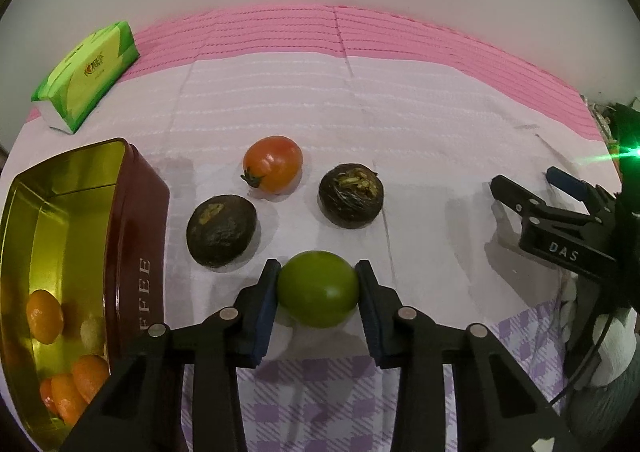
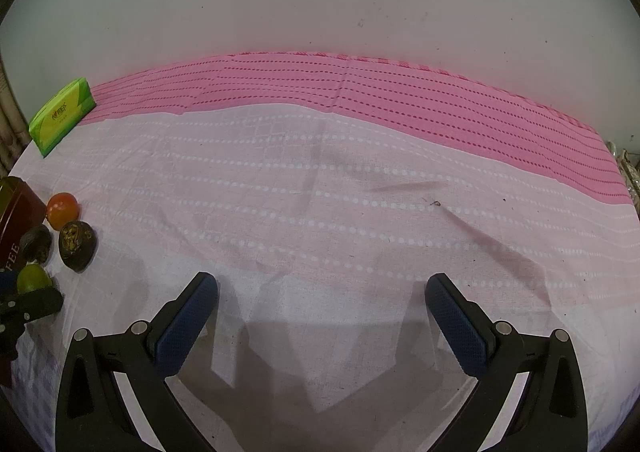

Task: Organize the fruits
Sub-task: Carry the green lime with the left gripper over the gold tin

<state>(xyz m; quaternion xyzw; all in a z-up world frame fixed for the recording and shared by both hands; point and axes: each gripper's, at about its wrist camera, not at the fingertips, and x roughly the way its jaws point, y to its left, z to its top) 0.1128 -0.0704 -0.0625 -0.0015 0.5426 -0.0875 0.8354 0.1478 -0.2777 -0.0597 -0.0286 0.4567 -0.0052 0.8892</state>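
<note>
I see a plain pale wall [image 2: 320, 4] behind a cloth-covered table [image 1: 440, 124], pink band far, white dotted weave near. At left, the glossy maroon tin [image 1: 136, 236] holds oranges; my left gripper [image 1: 318, 290] pinches the smooth green fruit [image 1: 318, 288]; my right gripper [image 2: 322, 292] gapes empty.

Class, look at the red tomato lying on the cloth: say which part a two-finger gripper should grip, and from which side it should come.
Grip the tomato across its round middle, coming from above. It lies on its side with the stem pointing left and toward the camera, so keep the pads on the smooth flanks, off the stem.
</note>
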